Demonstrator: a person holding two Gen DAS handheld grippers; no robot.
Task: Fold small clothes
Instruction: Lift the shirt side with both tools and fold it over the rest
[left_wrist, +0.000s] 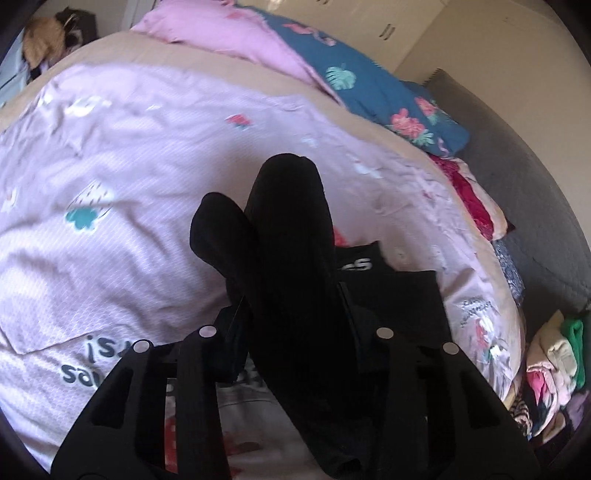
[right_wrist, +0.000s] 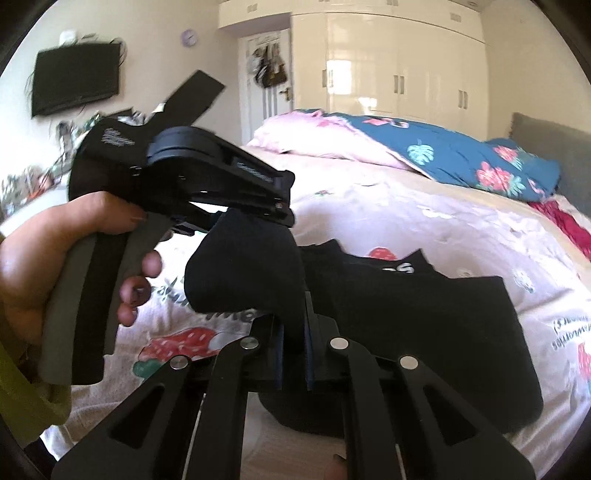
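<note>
Your right gripper (right_wrist: 293, 332) pinching the black sock (right_wrist: 243, 273) low centre, its length running up-left to your left gripper (right_wrist: 284, 210), also clamped on it, above the bed (right_wrist: 424, 206), black shirt (right_wrist: 424, 306) lower right.

Bed (left_wrist: 258, 79): pink duvet (left_wrist: 147, 166) (printed), black garment (right_wrist: 424, 306), pillows (left_wrist: 369, 81).

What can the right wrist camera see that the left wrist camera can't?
Only the right wrist view shows the person's hand holding the left claw, plus the wall TV, the clock and the door.

Only the left wrist view shows the heap of clothes beside the bed.

Both show the black sock that the two claws grip, the folded black shirt, the pink bedcover and the blue flowered pillow.
</note>
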